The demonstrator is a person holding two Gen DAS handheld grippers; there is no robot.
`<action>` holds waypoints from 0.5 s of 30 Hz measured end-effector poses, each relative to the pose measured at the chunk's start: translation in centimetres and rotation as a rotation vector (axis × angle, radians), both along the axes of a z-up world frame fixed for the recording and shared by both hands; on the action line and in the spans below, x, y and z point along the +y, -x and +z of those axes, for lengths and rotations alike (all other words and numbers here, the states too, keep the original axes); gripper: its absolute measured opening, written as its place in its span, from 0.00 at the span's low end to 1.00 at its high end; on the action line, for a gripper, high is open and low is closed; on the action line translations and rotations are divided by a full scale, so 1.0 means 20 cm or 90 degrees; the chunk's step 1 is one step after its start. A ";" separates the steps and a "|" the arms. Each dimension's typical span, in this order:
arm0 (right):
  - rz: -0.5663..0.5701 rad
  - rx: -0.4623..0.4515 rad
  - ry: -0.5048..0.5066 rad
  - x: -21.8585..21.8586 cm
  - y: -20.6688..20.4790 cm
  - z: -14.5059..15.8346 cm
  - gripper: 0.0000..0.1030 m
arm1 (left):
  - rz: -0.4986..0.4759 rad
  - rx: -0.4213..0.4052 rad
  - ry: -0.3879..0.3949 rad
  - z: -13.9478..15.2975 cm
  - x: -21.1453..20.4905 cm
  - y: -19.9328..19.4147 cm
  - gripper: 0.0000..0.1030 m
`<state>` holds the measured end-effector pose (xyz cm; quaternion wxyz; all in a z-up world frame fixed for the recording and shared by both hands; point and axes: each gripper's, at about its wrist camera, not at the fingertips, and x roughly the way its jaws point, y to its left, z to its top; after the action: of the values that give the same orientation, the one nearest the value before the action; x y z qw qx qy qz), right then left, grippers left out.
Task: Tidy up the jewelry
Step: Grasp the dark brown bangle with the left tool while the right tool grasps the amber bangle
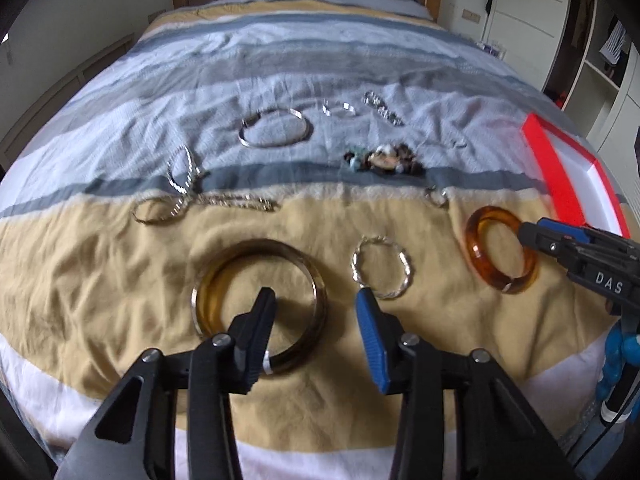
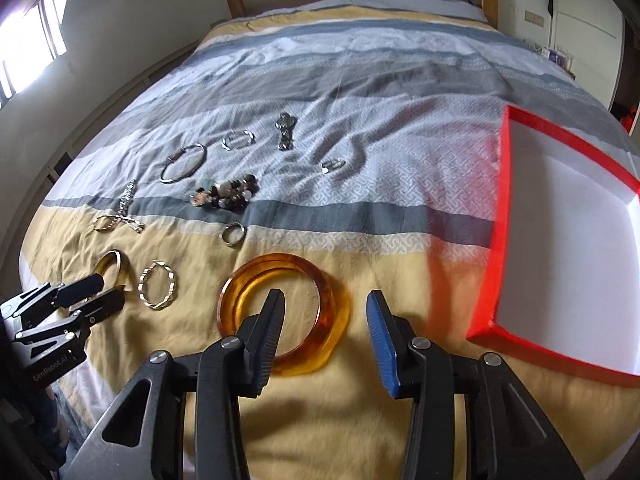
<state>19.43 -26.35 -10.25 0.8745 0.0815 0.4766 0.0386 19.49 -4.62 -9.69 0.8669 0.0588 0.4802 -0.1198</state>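
Straddling bangle rims with released tongs — right tongs at the amber bangle, left tongs at the dark bangle — either pad may slip on soft bedding.

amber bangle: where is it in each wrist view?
Left wrist: amber bangle at right-center, on the yellow blanket band, right gripper at its far rim.
Right wrist: bottom center, right gripper's open jaws straddling its right side.
Shared landmark: red-rimmed tray, right of the bangle in both.
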 end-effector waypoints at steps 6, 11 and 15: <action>0.028 0.016 0.022 0.06 -0.07 -0.11 0.29 | 0.007 0.012 0.002 -0.10 0.00 -0.04 0.34; 0.063 0.002 0.077 0.14 -0.10 -0.13 0.13 | 0.014 0.001 -0.002 -0.11 0.00 -0.06 0.18; 0.059 -0.011 0.075 0.14 -0.08 -0.08 0.12 | 0.032 0.000 0.014 -0.07 0.03 -0.06 0.09</action>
<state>21.00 -23.54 -11.93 0.8790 0.0071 0.4740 0.0518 20.77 -3.97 -11.18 0.8704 0.0373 0.4801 -0.1028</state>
